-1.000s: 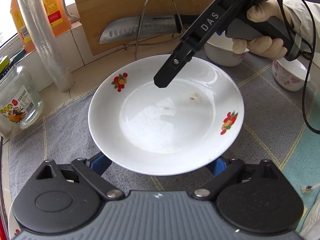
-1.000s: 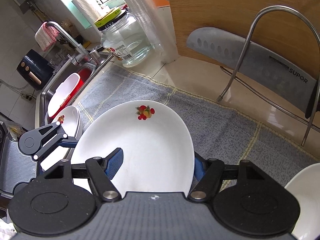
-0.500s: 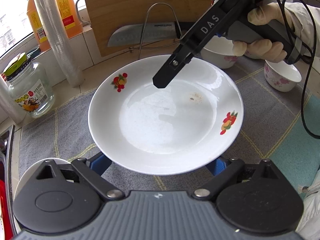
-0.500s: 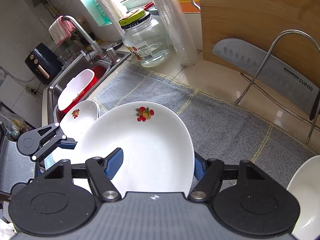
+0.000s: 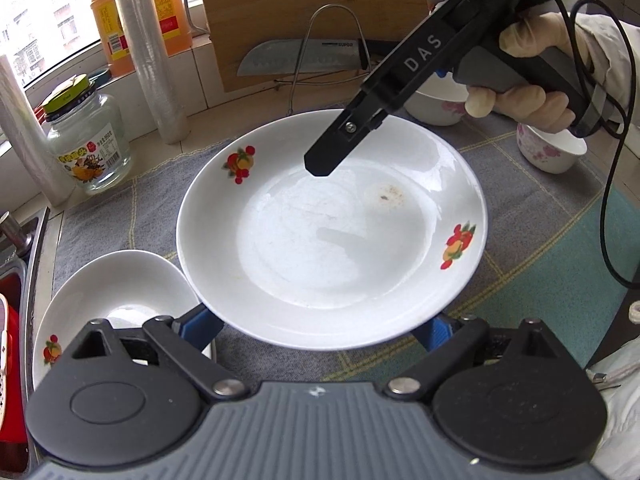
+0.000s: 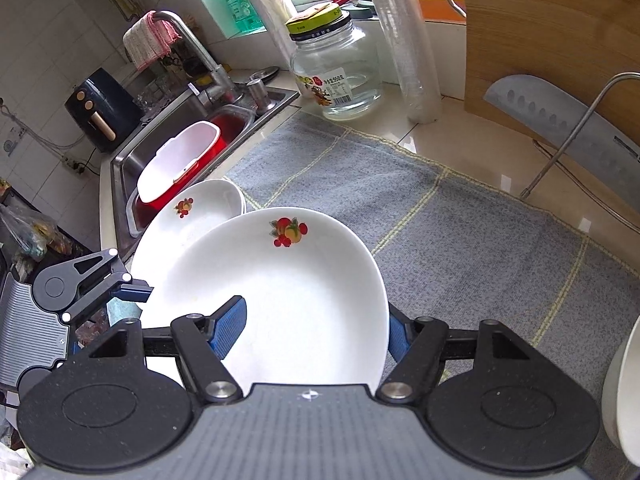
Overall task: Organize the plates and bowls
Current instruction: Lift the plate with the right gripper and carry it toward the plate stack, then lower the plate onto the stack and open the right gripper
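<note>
A white plate with fruit prints (image 5: 332, 236) is held above the grey mat; it also shows in the right wrist view (image 6: 280, 300). My right gripper (image 6: 316, 334) is shut on its far rim, one finger (image 5: 340, 144) lying over the plate. My left gripper (image 5: 320, 326) stands open with its blue pads on either side of the plate's near edge, which hides the fingertips. A second fruit-print plate (image 5: 116, 296) lies on the mat at the lower left, partly under the held plate; it also shows in the right wrist view (image 6: 192, 216).
Two small flowered bowls (image 5: 552, 152) stand at the right. A glass jar (image 5: 86, 140), a roll of plastic cups (image 5: 148, 52), an oil bottle (image 5: 136, 12), a cutting board and a cleaver on a wire rack (image 5: 304, 58) line the back. The sink (image 6: 192, 148) lies to the left.
Both grippers and the held plate have moved left towards the sink. The second plate has come into view below the held plate's left edge.
</note>
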A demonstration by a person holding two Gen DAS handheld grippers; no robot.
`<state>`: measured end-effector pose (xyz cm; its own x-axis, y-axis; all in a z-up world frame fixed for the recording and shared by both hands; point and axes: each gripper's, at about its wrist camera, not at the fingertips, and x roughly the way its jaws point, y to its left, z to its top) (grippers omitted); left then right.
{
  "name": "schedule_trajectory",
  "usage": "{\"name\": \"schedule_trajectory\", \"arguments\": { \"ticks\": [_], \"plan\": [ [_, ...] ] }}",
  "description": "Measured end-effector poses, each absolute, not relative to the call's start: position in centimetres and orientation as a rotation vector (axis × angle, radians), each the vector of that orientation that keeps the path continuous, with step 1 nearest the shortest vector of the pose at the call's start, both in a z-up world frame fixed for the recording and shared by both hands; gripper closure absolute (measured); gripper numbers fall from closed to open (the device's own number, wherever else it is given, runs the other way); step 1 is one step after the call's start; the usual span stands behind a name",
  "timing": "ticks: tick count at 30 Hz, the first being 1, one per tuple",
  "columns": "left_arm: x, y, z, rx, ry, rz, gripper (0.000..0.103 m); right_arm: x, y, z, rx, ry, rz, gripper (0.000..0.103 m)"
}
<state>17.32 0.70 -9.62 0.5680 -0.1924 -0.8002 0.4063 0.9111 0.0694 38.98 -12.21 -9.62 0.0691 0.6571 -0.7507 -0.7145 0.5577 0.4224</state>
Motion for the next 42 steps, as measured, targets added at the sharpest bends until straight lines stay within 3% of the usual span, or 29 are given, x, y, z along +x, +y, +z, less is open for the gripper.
{"name": "schedule_trajectory", "arguments": {
  "ticks": [26, 42],
  "plan": [
    [14.3, 12.3, -9.1, 0.296, 0.88, -0.409, 0.006, 34.8, -0.7, -9.2, -0.061, 1.074, 0.967, 0.027],
    [14.3, 15.2, -10.2, 0.263, 0.9, -0.403, 0.006, 34.4, 3.6, -10.8, -0.09, 1.11, 0.955, 0.027]
  ]
}}
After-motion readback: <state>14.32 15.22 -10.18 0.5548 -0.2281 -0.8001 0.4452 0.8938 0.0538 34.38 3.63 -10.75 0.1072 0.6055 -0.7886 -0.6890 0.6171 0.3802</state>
